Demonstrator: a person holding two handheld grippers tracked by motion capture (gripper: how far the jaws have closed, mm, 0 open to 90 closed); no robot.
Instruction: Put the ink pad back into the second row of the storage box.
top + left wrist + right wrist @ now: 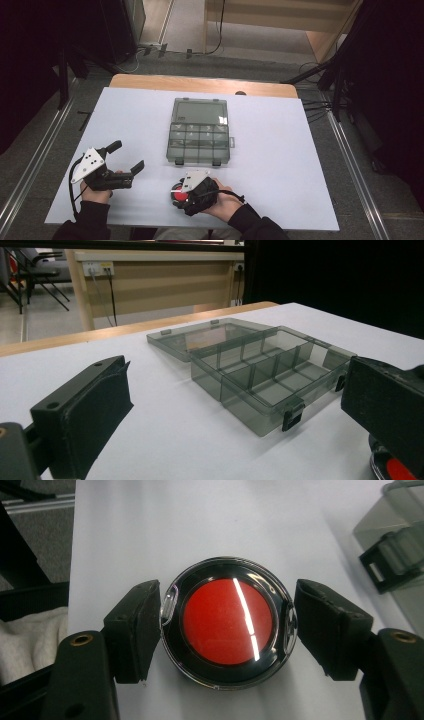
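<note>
A person sits at the near side of a table [280, 150] covered with a white sheet and holds one gripper in each hand. In the middle of the table stands a grey transparent organizer box [200, 142], open, with its lid [200, 111] folded flat toward the far side. The inside is divided into many small compartments, and I can see nothing in them. Two black latches [198, 162] hang on its near edge.

The left gripper [127, 156] is held above the sheet, to the left of the box and apart from it. Its jaws are spread wide and there is nothing between them. In the left gripper view the box [265, 377] lies ahead between the two jaws, well in front of them.

The right gripper [181, 194] is near the front edge of the table, just before the box. It points down over a small round case [227, 621] with a red center and a black rim under a clear shiny lid, which lies flat on the sheet. The jaws stand on both sides of this case: the left-hand one in that view touches its rim or almost so, the other one is a little apart, so the case is between them but not pinched
</note>
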